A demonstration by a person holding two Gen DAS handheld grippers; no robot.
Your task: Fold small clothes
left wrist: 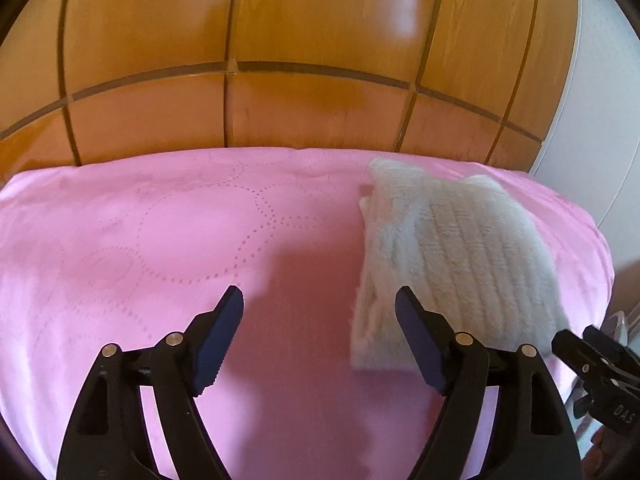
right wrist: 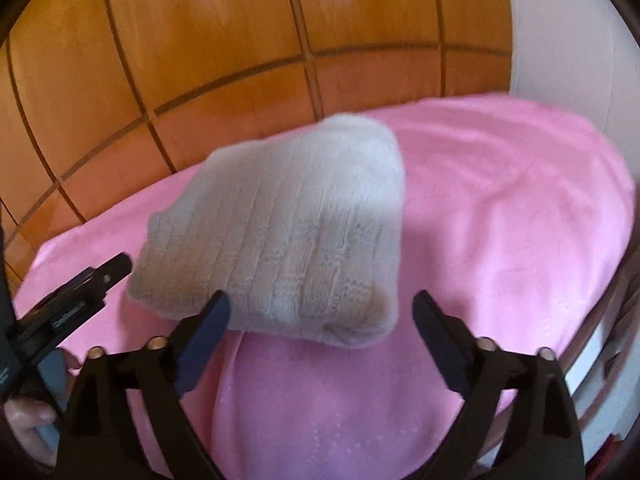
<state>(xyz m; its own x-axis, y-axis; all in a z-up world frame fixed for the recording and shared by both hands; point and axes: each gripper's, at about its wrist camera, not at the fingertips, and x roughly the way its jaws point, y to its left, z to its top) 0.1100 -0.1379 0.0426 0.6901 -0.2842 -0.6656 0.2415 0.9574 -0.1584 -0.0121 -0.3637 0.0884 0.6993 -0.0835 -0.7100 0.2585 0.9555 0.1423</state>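
Note:
A folded white ribbed knit garment (left wrist: pixel 460 256) lies on the pink quilted cover (left wrist: pixel 160 240), towards its right side. My left gripper (left wrist: pixel 319 296) stands open over bare cover, its right finger just at the garment's left edge, nothing between the pads. In the right wrist view the garment (right wrist: pixel 288 232) lies as a thick bundle directly ahead of my right gripper (right wrist: pixel 322 300), which is wide open; the bundle's near edge sits between the fingertips without either pad pressing on it. Each gripper shows at the edge of the other's view: the right gripper (left wrist: pixel 592 356), the left gripper (right wrist: pixel 80 292).
A wood-panelled wall (left wrist: pixel 280 40) rises straight behind the pink cover (right wrist: pixel 500 200). A white wall (right wrist: pixel 560 40) stands at the right, where the cover's edge drops away. A person's hand (right wrist: pixel 28 428) holds the left gripper at the lower left.

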